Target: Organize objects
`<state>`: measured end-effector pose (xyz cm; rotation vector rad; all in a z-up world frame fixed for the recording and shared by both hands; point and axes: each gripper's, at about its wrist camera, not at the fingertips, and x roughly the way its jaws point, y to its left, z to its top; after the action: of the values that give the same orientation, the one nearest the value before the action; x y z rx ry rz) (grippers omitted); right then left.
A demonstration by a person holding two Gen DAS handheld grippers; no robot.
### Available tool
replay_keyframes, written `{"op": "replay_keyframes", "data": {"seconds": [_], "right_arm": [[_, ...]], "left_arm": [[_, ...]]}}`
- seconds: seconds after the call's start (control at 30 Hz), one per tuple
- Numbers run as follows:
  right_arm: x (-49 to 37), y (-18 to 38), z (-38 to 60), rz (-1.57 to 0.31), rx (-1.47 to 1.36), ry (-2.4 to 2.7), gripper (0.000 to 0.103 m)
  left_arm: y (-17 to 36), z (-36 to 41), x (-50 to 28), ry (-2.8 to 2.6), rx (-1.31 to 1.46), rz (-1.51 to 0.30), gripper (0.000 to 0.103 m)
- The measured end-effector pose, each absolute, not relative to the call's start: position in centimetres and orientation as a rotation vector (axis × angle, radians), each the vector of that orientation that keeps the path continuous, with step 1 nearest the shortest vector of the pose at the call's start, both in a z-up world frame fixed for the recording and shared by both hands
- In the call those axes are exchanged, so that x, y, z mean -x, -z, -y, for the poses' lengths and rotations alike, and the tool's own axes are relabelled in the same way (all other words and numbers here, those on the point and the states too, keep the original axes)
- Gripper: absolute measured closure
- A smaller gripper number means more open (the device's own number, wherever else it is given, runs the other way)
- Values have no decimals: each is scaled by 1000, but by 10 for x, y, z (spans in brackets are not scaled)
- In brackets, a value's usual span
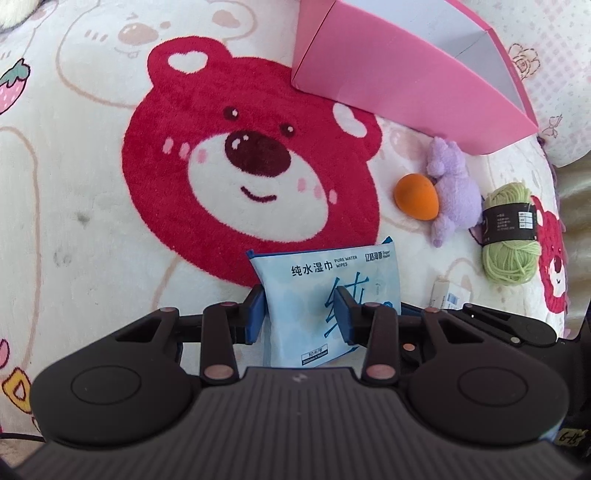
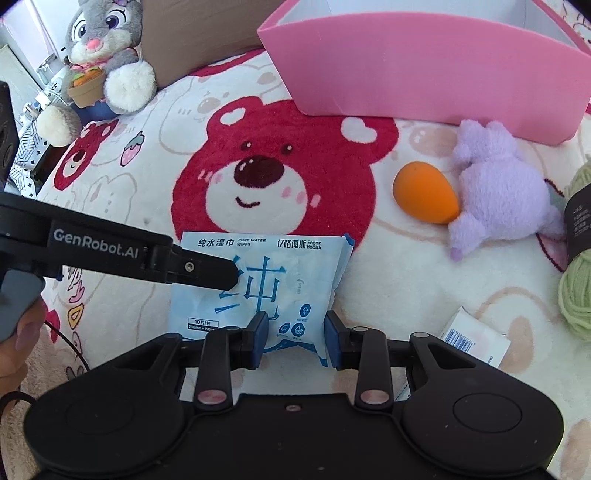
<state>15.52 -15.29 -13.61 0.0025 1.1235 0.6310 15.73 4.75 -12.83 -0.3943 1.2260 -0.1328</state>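
A light-blue pack of wet wipes point(image 1: 314, 273) point(image 2: 295, 266) sits on the bear-print blanket point(image 1: 74, 184), tilted up at its near side. In the left wrist view, my left gripper point(image 1: 301, 314) is shut on the pack's near edge, its blue pads pressing both sides. From the right wrist view, that gripper's black finger point(image 2: 207, 271) reaches in from the left onto the pack. My right gripper point(image 2: 295, 332) is shut on the pack's lower right corner, which fills the gap between its pads. An open pink box point(image 1: 388, 74) point(image 2: 424, 74) stands beyond.
An orange egg-shaped sponge point(image 2: 424, 192) touches a purple plush point(image 2: 506, 195) near the box. Green yarn point(image 1: 511, 236) and a small white packet point(image 2: 476, 341) lie to the right. A grey rabbit plush point(image 2: 107, 48) and a cardboard box point(image 2: 199, 33) stand far left. A hand point(image 2: 18, 343) shows at left.
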Motion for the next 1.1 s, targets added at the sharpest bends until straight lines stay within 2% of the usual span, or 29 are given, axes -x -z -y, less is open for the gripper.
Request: {"op": "replay_keyframes", "data": {"seconds": [0.1,0.33,0.43,0.5,0.7,1.1], "right_arm": [[-153,131,157,-1108,-17,-629,56],[-148,118,164,-1076,-38,-626,50],[-144,111,163,-1057,-28,-629,43],[-143,108,163,-1050,-27,-624,35],[-137,99,164,-1047,-28,-617,25],[-126,75,166,-990,-37,-591,16]], "left_arm": [[125,-45,-158,156,402,-1212,65],[115,-42,-156,206,408,-1180,65],[110,-43,-155,225,425,-1170,65],[108,-44,-154,248,445,-1168,65],[100,-38,-149,274,444,-1152,65],[68,-31,-139,305,410,-1077,65]]}}
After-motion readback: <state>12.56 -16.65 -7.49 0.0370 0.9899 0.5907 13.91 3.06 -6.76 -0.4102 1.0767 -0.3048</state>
